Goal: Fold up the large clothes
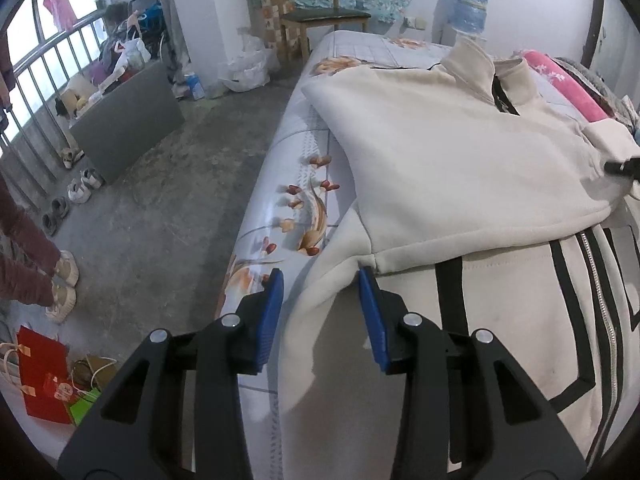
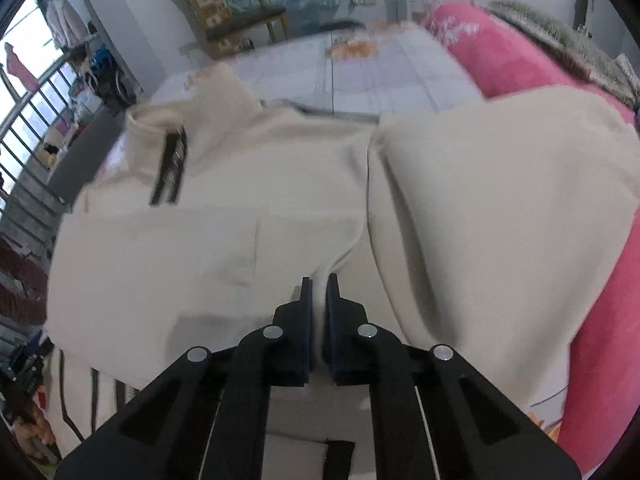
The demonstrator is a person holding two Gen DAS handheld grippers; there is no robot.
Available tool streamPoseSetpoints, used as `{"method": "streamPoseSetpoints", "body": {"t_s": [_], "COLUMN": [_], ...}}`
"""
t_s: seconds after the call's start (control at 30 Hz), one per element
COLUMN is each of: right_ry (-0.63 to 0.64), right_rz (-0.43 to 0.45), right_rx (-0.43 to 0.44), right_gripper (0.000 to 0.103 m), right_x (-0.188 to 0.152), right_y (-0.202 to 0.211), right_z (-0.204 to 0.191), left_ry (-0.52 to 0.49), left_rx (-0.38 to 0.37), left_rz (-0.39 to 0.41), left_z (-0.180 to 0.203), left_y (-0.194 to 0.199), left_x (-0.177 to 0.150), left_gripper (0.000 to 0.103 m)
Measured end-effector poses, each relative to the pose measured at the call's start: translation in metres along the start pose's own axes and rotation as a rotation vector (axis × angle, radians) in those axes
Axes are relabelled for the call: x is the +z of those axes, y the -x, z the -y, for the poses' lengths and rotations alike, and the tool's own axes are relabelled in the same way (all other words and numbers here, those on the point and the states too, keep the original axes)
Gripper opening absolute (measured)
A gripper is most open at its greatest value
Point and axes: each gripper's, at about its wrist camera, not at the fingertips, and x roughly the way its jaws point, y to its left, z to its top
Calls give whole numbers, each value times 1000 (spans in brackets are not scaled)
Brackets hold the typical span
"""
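A cream jacket (image 1: 460, 152) with black stripes and a zipper lies spread on the bed, one sleeve folded across its front. In the left wrist view my left gripper (image 1: 320, 292) stands open over the jacket's left edge. Its right blue pad (image 1: 370, 304) sits by the sleeve's cuff corner, and the pads do not press on the cloth. In the right wrist view my right gripper (image 2: 319, 296) is shut on a raised fold of the jacket (image 2: 240, 208), and cream cloth shows pinched between its dark pads. The collar (image 2: 160, 132) lies at the far left.
The bed's fish-print sheet (image 1: 304, 208) shows at its left edge, above a concrete floor. A pink blanket (image 2: 520, 60) lies along the bed's right side. A person's legs and shoes (image 1: 60, 280) stand at the left, near a red bag (image 1: 40, 376). A wooden chair (image 1: 320, 16) stands beyond the bed.
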Motion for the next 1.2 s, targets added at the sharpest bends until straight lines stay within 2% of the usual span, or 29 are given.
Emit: {"method": "streamPoseSetpoints", "body": {"t_s": [0.1,0.17,0.27,0.3,0.33,0.4,0.5,0.57,0.63,0.67,0.77,0.8,0.9,1.0,1.1,1.13,1.2], "right_ry": [37,42,10,-8,-26,-58,-44,40,151,211,172,129,99,218,316,342,390], "right_rz": [60,39,13,17,25,30,-1,-22,-32,-25,-7,13,79,129,97,77,35], "right_rx": [-30,-38,-72,-75,-64,-34,0,6,-78,-159,-255,-257,-167,-56,41,45,28], "right_gripper": [7,7,17,23,33,39,39,27,22,22,22,22,22,24,35,35,37], "right_x": [2,3,3,2,2,0,-2,-7,-11,-14,-12,-9,-8,-16,-27,-32,-42], "right_y": [17,13,7,9,12,15,7,-2,-8,-11,-3,7,34,46,29,20,-1], "right_z": [-6,-7,1,6,10,18,19,9,-3,-7,1,7,2,-33,-64,-71,-85], "left_ry": [-4,-3,-3,0,2,1,3,4,15,27,43,52,81,76,64,60,43], "left_rx": [3,2,-1,-5,-5,-2,-3,-4,-13,-21,-40,-47,-71,-71,-100,-113,-144], "left_rz": [4,7,9,11,11,13,15,15,18,19,18,11,29,67,83,82,69], "left_z": [1,1,1,0,0,0,-1,-2,-3,-4,-7,-9,-20,-25,-21,-18,-6], "left_y": [1,1,1,2,2,2,3,2,2,2,3,5,22,49,73,78,87], "left_x": [-1,-2,-2,-2,-2,-3,-3,-3,-3,-2,-1,0,1,7,20,25,37], "left_gripper": [37,37,38,38,38,38,38,39,39,39,39,39,38,39,50,52,63]}}
